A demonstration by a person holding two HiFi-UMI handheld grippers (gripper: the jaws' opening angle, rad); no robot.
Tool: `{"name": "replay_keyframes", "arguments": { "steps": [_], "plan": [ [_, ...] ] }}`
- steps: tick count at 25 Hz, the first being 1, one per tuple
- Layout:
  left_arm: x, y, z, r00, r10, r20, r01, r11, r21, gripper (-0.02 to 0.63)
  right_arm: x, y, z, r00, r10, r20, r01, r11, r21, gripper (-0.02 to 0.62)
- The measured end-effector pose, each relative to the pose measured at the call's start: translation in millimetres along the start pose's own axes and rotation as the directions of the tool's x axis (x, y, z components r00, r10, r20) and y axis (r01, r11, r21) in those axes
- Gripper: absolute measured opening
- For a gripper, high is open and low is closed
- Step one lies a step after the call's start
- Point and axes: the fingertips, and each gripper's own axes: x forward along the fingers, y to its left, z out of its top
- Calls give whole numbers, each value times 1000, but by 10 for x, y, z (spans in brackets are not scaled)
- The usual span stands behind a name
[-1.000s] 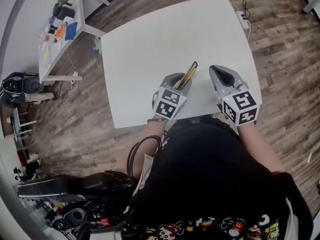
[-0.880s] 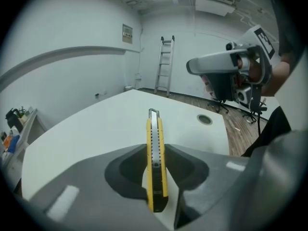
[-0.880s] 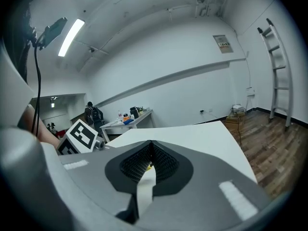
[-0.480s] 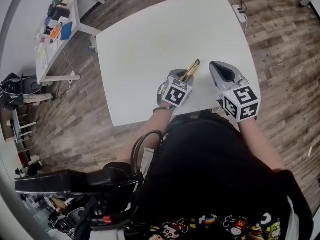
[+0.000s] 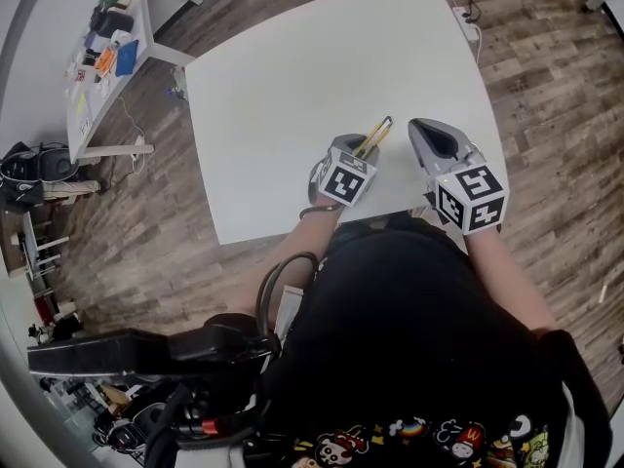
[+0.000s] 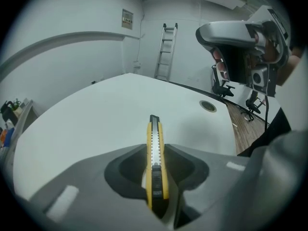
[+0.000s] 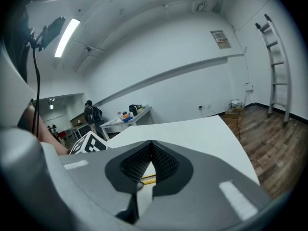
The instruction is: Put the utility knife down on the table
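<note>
A yellow utility knife (image 5: 374,136) with a black slider sticks out forward from my left gripper (image 5: 359,148), which is shut on its handle. In the left gripper view the knife (image 6: 154,153) runs straight ahead between the jaws of the left gripper (image 6: 154,150), its tip over the white table (image 6: 96,124). My right gripper (image 5: 426,128) hovers just right of it near the table's (image 5: 292,76) front edge. In the right gripper view that gripper's (image 7: 151,146) jaws meet at the tip with nothing held, and a strip of the knife (image 7: 147,178) shows below them.
A cable hole (image 6: 208,106) sits in the table top to the right. A side table (image 5: 102,47) with small items stands at the far left. A power strip (image 5: 469,27) lies on the wood floor, and a ladder (image 6: 165,49) leans on the far wall.
My left gripper has edged slightly forward and rightward with the knife still in it. The right gripper has hardly moved.
</note>
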Motion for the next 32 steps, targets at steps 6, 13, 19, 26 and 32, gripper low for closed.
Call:
{"name": "replay_keyframes", "arguments": {
  "steps": [6, 13, 19, 26, 32],
  "plan": [
    [-34, -14, 59, 1000, -15, 24, 15, 1000, -10, 123, 1, -8, -18, 1000, 0, -7, 0, 1000, 11, 24],
    [-614, 267, 425, 973, 60, 223, -37, 993, -108, 141, 19, 14, -4, 1000, 1, -6, -1, 1000, 7, 25],
    [-1723, 587, 794, 828, 280, 486, -180, 953, -243, 2, 45, 34, 85, 1000, -1, -1, 1, 1000, -14, 25],
    [-2364, 591, 857, 677, 398, 619, -241, 915, -324, 2, -12, -63, 244, 997, -70, 39, 73, 994, -81, 21],
    [-2260, 632, 853, 702, 390, 595, -234, 916, -324, 2, 74, -55, 304, 996, -76, 39, 80, 991, -110, 21]
  ]
}}
